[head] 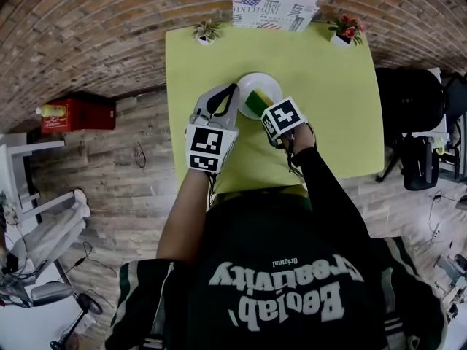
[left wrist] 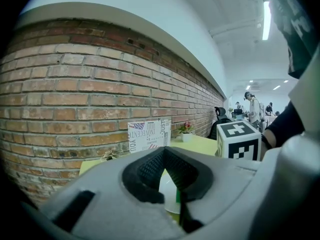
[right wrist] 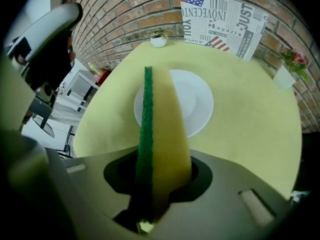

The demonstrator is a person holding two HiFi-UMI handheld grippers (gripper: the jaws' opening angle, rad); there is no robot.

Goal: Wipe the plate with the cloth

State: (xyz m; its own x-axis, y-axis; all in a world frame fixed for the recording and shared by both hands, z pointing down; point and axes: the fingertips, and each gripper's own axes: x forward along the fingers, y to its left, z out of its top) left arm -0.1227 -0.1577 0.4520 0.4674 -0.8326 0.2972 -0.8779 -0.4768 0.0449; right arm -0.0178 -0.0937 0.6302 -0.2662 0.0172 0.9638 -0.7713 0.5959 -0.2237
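While the right gripper (head: pixel 265 111) pinches a sponge (right wrist: pixel 162 119) over the plate (right wrist: pixel 198 102), left gripper (head: pixel 233 91) — tips together — flanks its rim.

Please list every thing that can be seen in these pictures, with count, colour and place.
table: one, yellow-green, against the brick wall
plate: one, white, table's middle
sponge: one, yellow with green face, above the plate
printed box: one, white newsprint, table's far edge
potted plants: two, small, far corners
box: one, red, floor at left
chair: one, black, right of table
left gripper: one, grey, jaws together at the plate's left rim
right gripper: one, grey, shut on the sponge
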